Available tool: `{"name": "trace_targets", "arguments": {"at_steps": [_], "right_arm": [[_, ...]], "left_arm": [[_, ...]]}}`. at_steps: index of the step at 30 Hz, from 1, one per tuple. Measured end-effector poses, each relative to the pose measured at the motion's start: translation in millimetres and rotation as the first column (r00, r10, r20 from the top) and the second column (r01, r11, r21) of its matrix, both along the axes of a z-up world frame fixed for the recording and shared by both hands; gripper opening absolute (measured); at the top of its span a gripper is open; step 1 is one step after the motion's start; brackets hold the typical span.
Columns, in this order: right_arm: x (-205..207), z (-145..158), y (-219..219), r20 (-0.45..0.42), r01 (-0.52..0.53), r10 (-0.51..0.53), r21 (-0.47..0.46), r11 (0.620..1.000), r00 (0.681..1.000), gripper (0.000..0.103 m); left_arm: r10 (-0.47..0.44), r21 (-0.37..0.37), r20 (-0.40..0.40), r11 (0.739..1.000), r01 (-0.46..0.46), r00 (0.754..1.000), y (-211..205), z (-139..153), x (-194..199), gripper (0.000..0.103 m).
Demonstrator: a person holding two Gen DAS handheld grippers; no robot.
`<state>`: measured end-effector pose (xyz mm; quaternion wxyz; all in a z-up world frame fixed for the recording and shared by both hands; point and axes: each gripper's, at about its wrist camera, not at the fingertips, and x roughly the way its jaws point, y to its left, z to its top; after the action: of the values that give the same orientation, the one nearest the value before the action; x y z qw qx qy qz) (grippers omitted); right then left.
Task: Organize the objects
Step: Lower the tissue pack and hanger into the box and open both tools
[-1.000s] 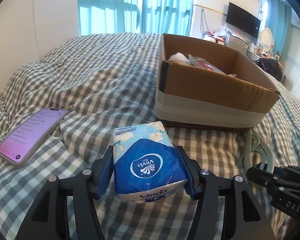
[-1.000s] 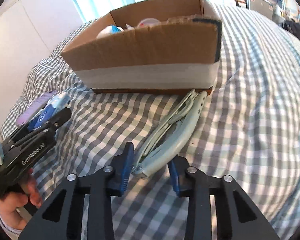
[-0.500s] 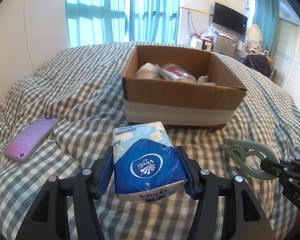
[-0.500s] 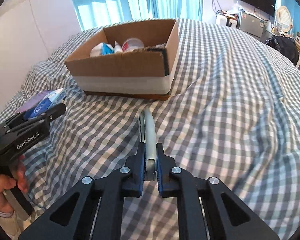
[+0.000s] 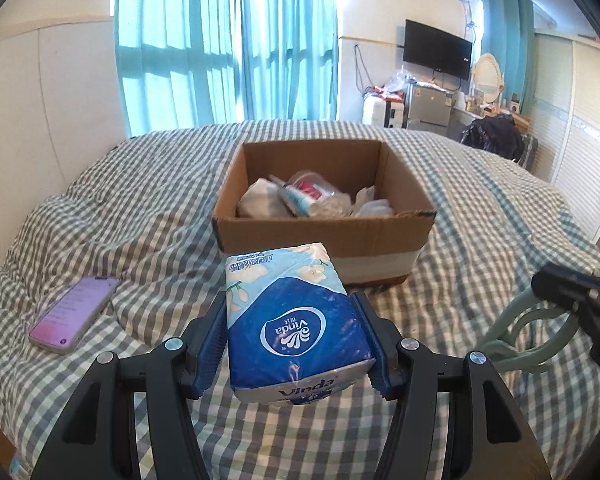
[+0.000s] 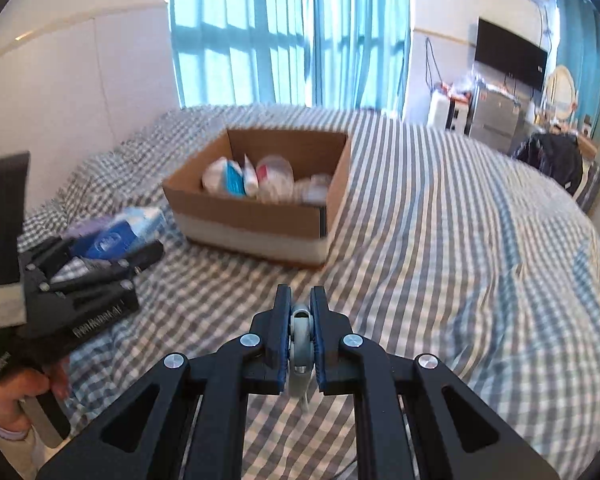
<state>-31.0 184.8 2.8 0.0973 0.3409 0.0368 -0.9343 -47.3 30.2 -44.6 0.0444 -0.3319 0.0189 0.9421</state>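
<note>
My left gripper [image 5: 292, 334] is shut on a blue Vinda tissue pack [image 5: 292, 320] and holds it above the checked bedcover, in front of an open cardboard box [image 5: 324, 236] that holds several wrapped items. My right gripper [image 6: 300, 332] is shut on a pale green plastic clip [image 6: 300, 340], lifted off the bed; the clip also shows in the left wrist view [image 5: 528, 332] at the right. In the right wrist view the box [image 6: 260, 220] lies ahead to the left, and the left gripper with the tissue pack [image 6: 116, 236] is at the far left.
A phone [image 5: 76, 312] with a lit screen lies on the bedcover left of the tissue pack. The bed [image 6: 460, 260] stretches wide to the right of the box. A TV [image 5: 438, 54], a mirror and cluttered furniture stand by the far wall.
Both grippers have risen and pulled back from the box. My right gripper closed on the green clip and lifted it off the bed. The left still holds the tissue pack.
</note>
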Motion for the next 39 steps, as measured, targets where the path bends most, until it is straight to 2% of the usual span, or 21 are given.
{"name": "trace_targets", "arguments": {"at_steps": [6, 14, 21, 25, 28, 30, 35, 39], "right_arm": [[-13.3, 41.4, -4.4, -0.090, -0.033, 0.031, -0.012, 0.999, 0.995, 0.009], [-47.6, 94.0, -25.7, -0.207, -0.095, 0.092, -0.004, 0.995, 0.974, 0.009], [-98.5, 112.9, -43.9, -0.224, -0.109, 0.113, 0.031, 0.994, 0.968, 0.009], [-131.5, 104.6, -50.8, -0.203, -0.113, 0.120, 0.045, 0.993, 0.972, 0.009], [-161.5, 86.2, -51.8, -0.153, -0.112, 0.115, 0.030, 0.993, 0.982, 0.009], [-182.4, 69.4, -52.5, -0.096, -0.109, 0.110, 0.020, 0.994, 0.989, 0.009], [-222.9, 26.8, -48.1, 0.016, -0.122, 0.123, -0.021, 0.992, 0.992, 0.009], [-244.4, 0.6, -45.6, 0.062, -0.114, 0.116, -0.031, 0.993, 0.991, 0.009]], "left_arm": [[-0.015, 0.053, -0.034, 0.998, 0.017, 0.999, 1.4, 24.8, -11.3, 0.061], [-0.025, 0.054, -0.113, 0.998, 0.031, 0.993, 3.9, 64.3, -47.2, 0.061], [-0.022, 0.048, -0.132, 0.998, 0.028, 0.991, 1.2, 77.6, -88.2, 0.061], [-0.012, 0.048, -0.112, 0.999, 0.018, 0.994, -4.0, 68.3, -115.5, 0.061], [-0.011, 0.060, -0.081, 0.998, 0.016, 0.997, -5.4, 55.4, -136.4, 0.061], [-0.018, 0.072, -0.060, 0.997, 0.022, 0.998, -5.0, 46.6, -147.5, 0.061], [-0.038, 0.039, -0.017, 0.998, 0.038, 0.999, 2.7, 18.6, -171.5, 0.061], [-0.044, 0.024, 0.022, 0.999, 0.043, 0.999, 7.9, -3.3, -186.2, 0.061]]}}
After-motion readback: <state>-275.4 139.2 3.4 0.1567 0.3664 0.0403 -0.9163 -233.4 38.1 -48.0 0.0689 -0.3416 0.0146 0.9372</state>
